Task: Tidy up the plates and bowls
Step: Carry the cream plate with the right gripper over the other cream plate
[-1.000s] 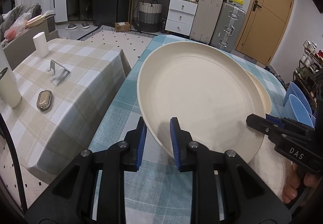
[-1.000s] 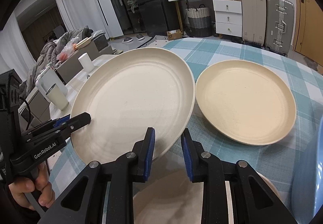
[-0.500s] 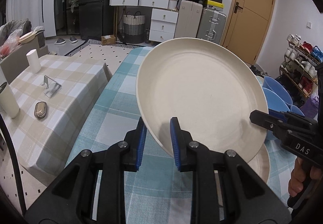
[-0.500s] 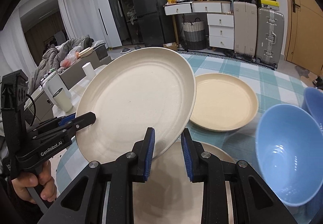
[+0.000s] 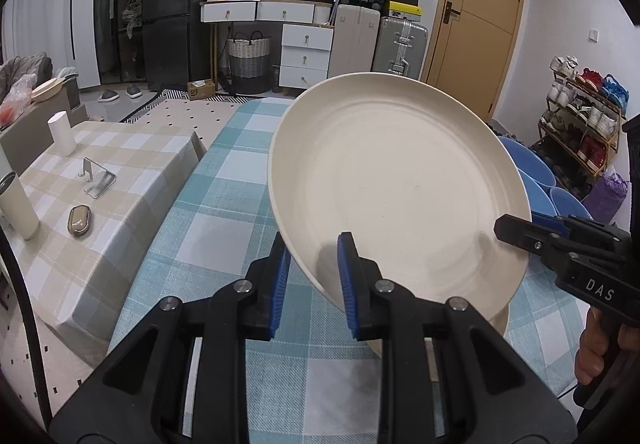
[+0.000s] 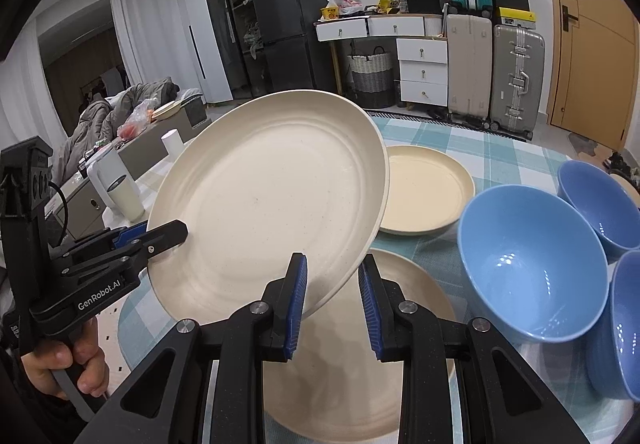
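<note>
**Q:** Where is the large round cream plate (image 5: 396, 184), and how is it held?

**A:** It is in the air, tilted, above the desk with the teal checked cloth (image 5: 224, 212). The left claw (image 5: 312, 276) is clamped on its near-left rim; the right claw (image 6: 332, 296) is clamped on the opposite rim. A second cream plate (image 6: 360, 364) lies directly below, a shallower yellowish plate (image 6: 424, 188) beyond it, and glossy blue bowls (image 6: 528, 264) to the right.

**Q:** How should it handle?

**A:** Judged stiff and fairly light, with a matte, speckled surface that offers some friction. The rim is the only purchase; grips on opposite edges keep it from pivoting. A one-sided hold would probably let it swing. If it is ceramic rather than plastic, it should be set down gently on the plate beneath.

**Q:** Legible writing?

**A:** "GenRobot.AI" on the left claw's body in the right wrist view; "DAS" on the right claw's body in the left wrist view.
</note>
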A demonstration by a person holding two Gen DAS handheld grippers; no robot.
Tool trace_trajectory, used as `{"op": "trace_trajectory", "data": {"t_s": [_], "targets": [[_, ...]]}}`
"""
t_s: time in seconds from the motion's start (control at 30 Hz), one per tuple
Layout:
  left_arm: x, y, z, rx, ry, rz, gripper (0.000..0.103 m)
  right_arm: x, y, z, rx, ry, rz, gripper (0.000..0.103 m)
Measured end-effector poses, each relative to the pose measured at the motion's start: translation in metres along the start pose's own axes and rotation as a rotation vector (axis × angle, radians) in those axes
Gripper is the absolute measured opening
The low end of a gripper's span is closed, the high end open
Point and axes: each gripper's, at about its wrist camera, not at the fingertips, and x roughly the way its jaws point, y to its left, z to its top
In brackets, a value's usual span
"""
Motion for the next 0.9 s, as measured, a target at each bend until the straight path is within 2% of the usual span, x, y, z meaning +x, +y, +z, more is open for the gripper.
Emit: {"op": "trace_trajectory", "data": {"t_s": [0.4,0.9], "targets": [[-0.002,-0.039,-0.01,0.059,0.028,-0.031,0.022,-0.018,-0.018,-0.017,0.041,0.003,-0.037,0.027],[0.029,-0.051,-0.033,0.104,0.078,-0.048,0.022,-0.011,-0.041,-0.049,0.095,0.036,-0.061,0.027]]}}
